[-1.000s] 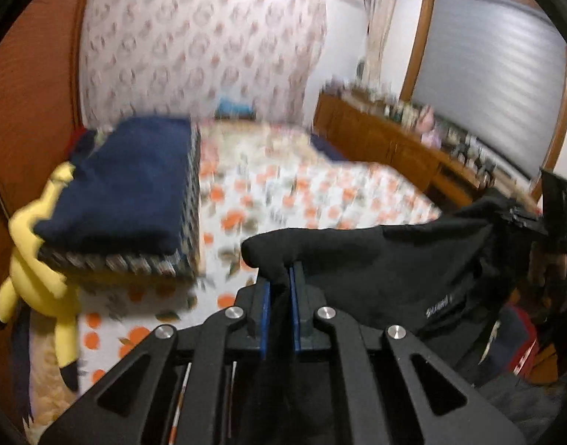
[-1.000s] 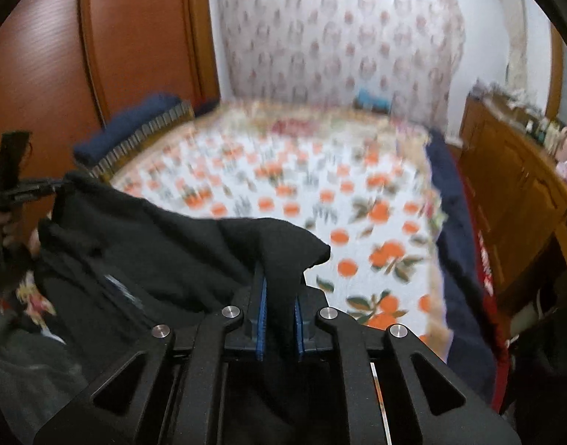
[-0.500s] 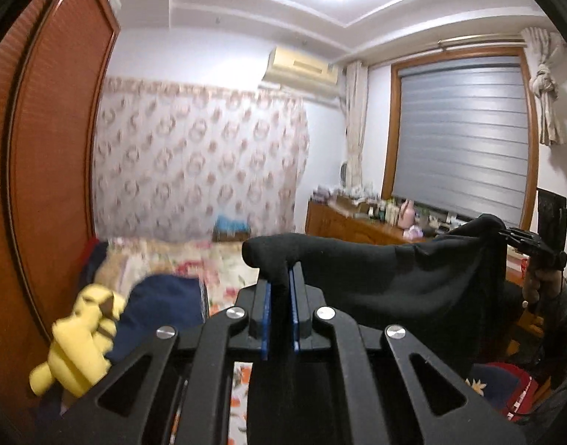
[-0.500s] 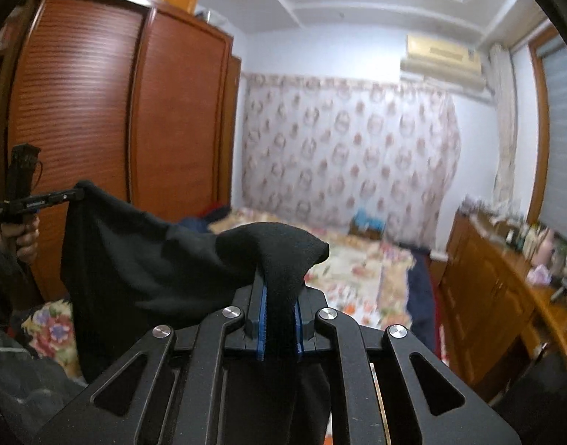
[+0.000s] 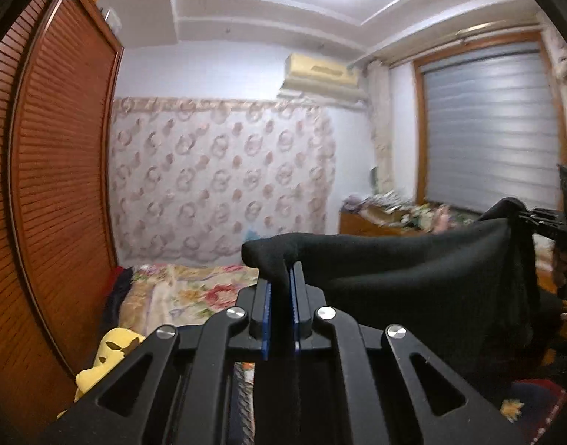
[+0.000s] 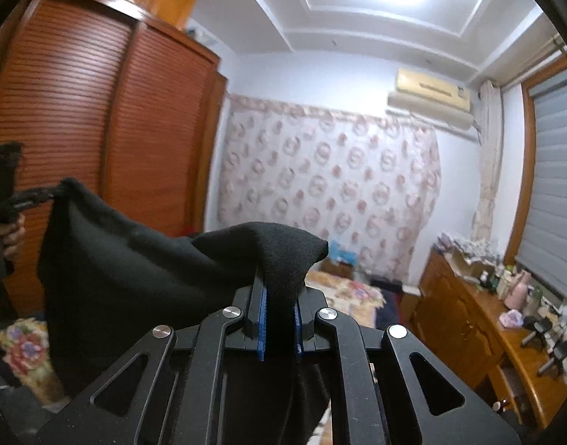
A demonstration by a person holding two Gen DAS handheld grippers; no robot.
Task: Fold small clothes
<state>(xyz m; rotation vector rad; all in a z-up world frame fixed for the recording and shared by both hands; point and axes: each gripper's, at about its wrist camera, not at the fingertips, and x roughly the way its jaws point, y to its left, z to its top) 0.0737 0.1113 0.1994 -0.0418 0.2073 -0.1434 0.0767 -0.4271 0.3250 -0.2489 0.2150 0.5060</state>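
A black garment [image 5: 413, 278] hangs stretched in the air between both grippers, high above the bed. My left gripper [image 5: 279, 278] is shut on one top corner, the cloth bulging over its blue pads. My right gripper [image 6: 279, 289] is shut on the other top corner of the black garment [image 6: 135, 278]. In the left wrist view the right gripper [image 5: 539, 218] shows at the far right edge, holding its corner. In the right wrist view the left gripper [image 6: 27, 196] and a hand [image 6: 9, 237] show at the far left. The garment's lower part hangs out of sight.
A bed with a floral cover [image 5: 187, 293] lies below, with a yellow plush toy [image 5: 109, 352] at its near left. A brown slatted wardrobe [image 6: 79, 129] stands on the left. A wooden dresser [image 6: 480, 319] crowded with bottles runs along the right, under a window blind [image 5: 487, 129].
Both grippers have risen with the garment. The views swung up from the bedspread to the far wall and ceiling. The cloth now hangs clear of the bed.
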